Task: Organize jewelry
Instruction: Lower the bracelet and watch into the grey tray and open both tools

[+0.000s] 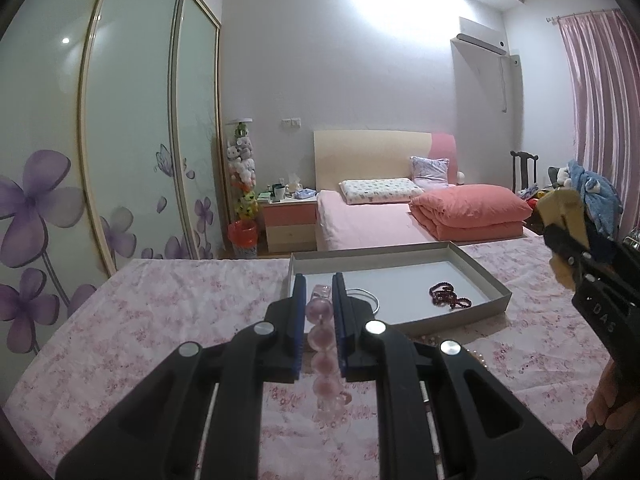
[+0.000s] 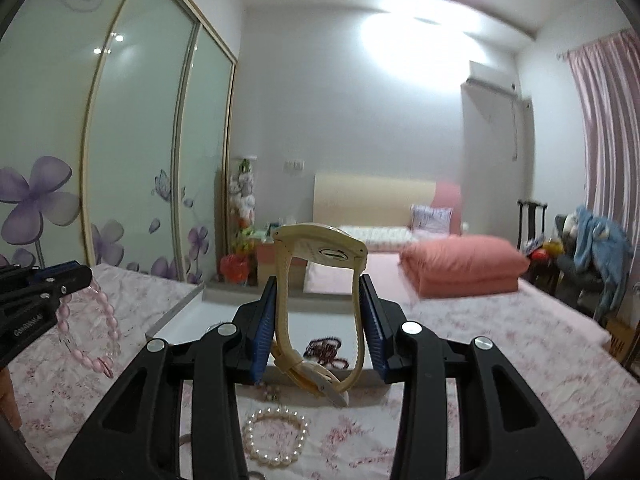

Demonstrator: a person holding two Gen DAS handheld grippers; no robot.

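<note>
My left gripper (image 1: 319, 280) is shut on a pink bead bracelet (image 1: 325, 354), which hangs between its blue pads above the flowered cloth, just in front of the grey tray (image 1: 486, 276). It also shows in the right wrist view (image 2: 90, 330). My right gripper (image 2: 318, 284) is shut on a cream wristwatch (image 2: 320, 276) held above the tray's near edge (image 2: 176, 308); it also shows in the left wrist view (image 1: 560, 216). A dark red bead bracelet (image 1: 450, 297) and a thin silver bangle (image 1: 366, 294) lie in the tray. A white pearl bracelet (image 2: 276, 436) lies on the cloth below the right gripper.
The tray sits on a table covered with pink flowered cloth (image 1: 160, 320). Behind it are a bed with a folded pink quilt (image 1: 468, 210), a bedside cabinet (image 1: 290, 220), a sliding wardrobe (image 1: 132, 140) at left, and a chair with clothes (image 2: 592, 256) at right.
</note>
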